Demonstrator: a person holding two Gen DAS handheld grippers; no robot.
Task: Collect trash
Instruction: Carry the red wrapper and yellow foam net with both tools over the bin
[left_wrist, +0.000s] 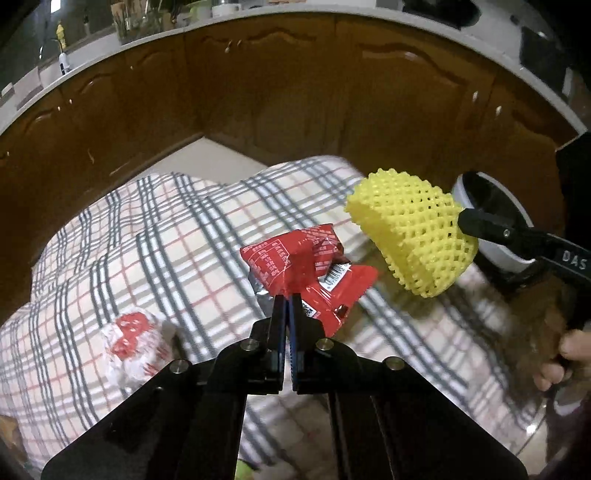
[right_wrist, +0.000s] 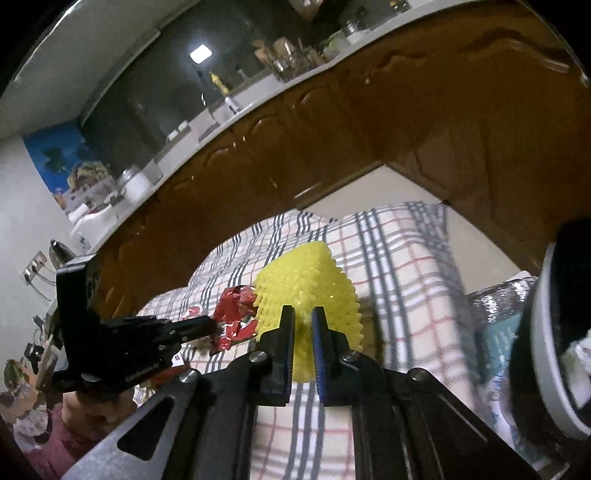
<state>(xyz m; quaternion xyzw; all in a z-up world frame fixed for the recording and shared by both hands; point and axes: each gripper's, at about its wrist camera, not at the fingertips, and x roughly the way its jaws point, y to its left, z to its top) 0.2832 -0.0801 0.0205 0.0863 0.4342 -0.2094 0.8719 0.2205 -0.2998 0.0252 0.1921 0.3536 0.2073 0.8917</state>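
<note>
My left gripper (left_wrist: 287, 300) is shut on a crumpled red snack wrapper (left_wrist: 306, 266) and holds it above the plaid-covered table (left_wrist: 184, 229). My right gripper (right_wrist: 303, 314) is shut on a yellow foam fruit net (right_wrist: 306, 280), held in the air to the right of the wrapper. The net (left_wrist: 410, 232) and the right gripper (left_wrist: 461, 218) also show in the left wrist view. The left gripper (right_wrist: 210, 325) with the wrapper (right_wrist: 236, 317) shows in the right wrist view. A crumpled red and white wrapper (left_wrist: 129, 343) lies on the cloth at the left.
A white-rimmed bin with a black liner (left_wrist: 491, 218) stands at the table's right, also in the right wrist view (right_wrist: 554, 332), with some trash in it. Brown wooden cabinets (left_wrist: 258, 92) under a white counter stand behind the table. A silver bag (right_wrist: 495, 299) lies beside the bin.
</note>
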